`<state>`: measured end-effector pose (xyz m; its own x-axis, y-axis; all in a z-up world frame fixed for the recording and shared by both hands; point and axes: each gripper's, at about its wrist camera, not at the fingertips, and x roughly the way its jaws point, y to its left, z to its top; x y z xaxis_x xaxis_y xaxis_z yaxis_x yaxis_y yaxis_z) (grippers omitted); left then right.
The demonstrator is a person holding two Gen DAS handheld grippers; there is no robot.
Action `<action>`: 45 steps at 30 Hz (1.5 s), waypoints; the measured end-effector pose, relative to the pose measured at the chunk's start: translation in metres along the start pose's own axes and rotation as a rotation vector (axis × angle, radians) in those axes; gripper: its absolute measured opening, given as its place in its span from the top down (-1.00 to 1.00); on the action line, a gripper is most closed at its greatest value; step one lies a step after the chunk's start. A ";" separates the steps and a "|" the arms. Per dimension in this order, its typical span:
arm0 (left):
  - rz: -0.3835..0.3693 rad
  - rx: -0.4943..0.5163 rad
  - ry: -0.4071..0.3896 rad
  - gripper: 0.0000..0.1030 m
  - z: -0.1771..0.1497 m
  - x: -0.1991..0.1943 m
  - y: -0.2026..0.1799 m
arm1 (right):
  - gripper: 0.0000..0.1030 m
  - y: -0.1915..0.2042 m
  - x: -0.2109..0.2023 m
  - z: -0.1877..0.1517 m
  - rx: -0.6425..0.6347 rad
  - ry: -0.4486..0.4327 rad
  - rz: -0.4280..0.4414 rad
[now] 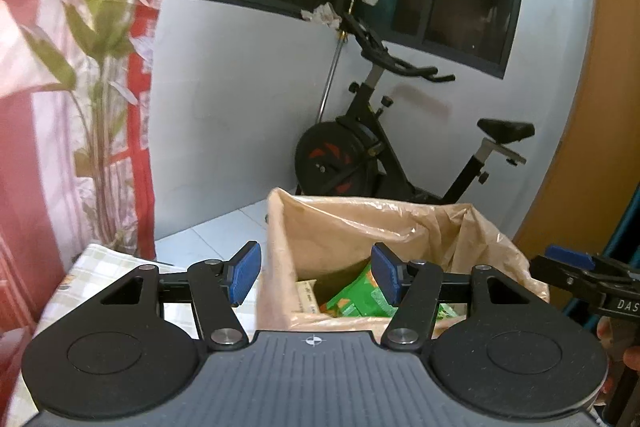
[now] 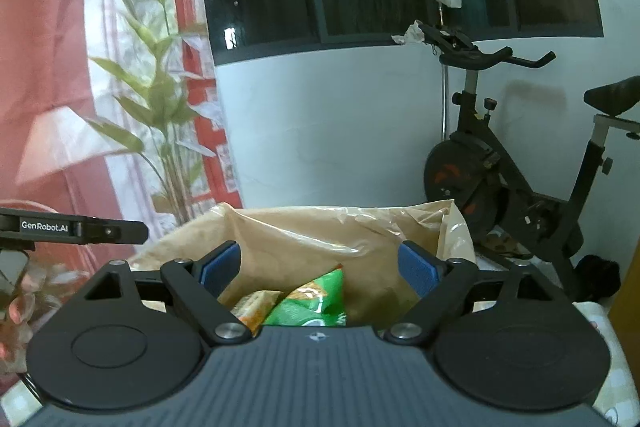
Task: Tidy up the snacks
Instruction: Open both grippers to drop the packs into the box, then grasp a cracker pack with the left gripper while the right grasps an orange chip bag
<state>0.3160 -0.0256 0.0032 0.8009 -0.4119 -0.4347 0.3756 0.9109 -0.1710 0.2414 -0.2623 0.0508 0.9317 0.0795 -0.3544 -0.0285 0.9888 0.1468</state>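
Observation:
A container lined with a tan plastic bag point(image 1: 360, 227) point(image 2: 320, 231) stands open in front of both grippers. Inside lie a green snack packet point(image 1: 356, 299) point(image 2: 316, 299), an orange-yellow packet point(image 2: 256, 307) and a beige box point(image 1: 308, 297). My left gripper point(image 1: 316, 269) hovers open over the bag's left side, its blue pads apart with nothing pressed between them. Over the mouth of the bag my right gripper point(image 2: 320, 267) stands wide open and empty. Each gripper also shows at the edge of the other's view: the right gripper point(image 1: 576, 263) and the left gripper point(image 2: 80, 227).
A checked tablecloth point(image 1: 100, 267) covers the table to the left of the bag. An exercise bike point(image 1: 380, 147) point(image 2: 500, 179) stands behind by the white wall. A leafy plant point(image 1: 100, 67) point(image 2: 160, 107) and a red curtain are at the left, a wooden panel point(image 1: 592, 147) at the right.

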 end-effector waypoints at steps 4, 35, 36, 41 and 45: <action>0.002 0.022 -0.012 -0.23 -0.011 -0.034 0.010 | -0.71 0.003 -0.027 -0.003 0.030 -0.014 0.024; 0.001 -0.067 0.269 -0.22 -0.208 -0.047 0.011 | -1.00 0.062 -0.019 -0.189 0.126 0.515 0.106; -0.005 -0.070 0.281 -0.22 -0.211 -0.046 0.009 | -1.00 0.060 -0.018 -0.192 0.148 0.522 0.116; -0.025 -0.059 0.324 -0.22 -0.224 -0.043 0.001 | -1.00 0.055 -0.013 -0.199 0.185 0.542 0.119; -0.041 -0.040 0.340 -0.22 -0.229 -0.042 -0.005 | -0.76 0.046 -0.020 -0.194 0.210 0.499 0.132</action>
<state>0.1737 -0.0071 -0.1799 0.5819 -0.4220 -0.6952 0.3803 0.8968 -0.2260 0.1516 -0.1936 -0.1145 0.6393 0.3019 -0.7072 -0.0132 0.9239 0.3824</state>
